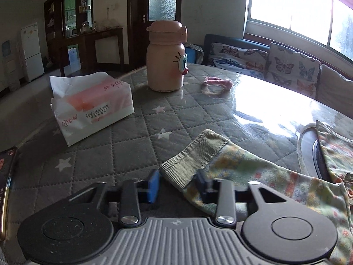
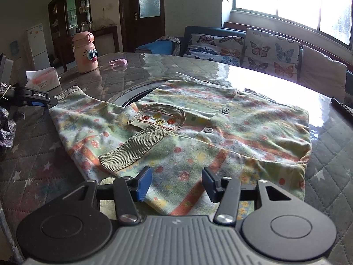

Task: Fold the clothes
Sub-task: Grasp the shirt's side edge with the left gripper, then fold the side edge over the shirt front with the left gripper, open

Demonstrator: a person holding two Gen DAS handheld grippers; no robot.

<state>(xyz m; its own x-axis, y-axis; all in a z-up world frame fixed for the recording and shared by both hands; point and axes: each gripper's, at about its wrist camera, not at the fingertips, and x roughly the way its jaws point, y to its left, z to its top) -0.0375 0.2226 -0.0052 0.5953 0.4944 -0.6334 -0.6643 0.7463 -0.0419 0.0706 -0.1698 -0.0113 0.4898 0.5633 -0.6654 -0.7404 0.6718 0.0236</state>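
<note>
Quilted star table point(image 2: 136, 75), floral shirt point(image 2: 198, 119) spread, butterfly sofa point(image 2: 260, 50) behind, both claws apparently wide.

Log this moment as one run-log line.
task: fold clothes | left tool: open, at shirt's left sleeve cuff | right tool: open, over floral shirt hem | right sleeve folded across front

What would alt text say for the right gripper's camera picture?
A floral child's shirt lies spread on a quilted grey table, one ribbed cuff folded over it. The open right gripper hovers at its near edge; a pink bottle stands behind.
</note>
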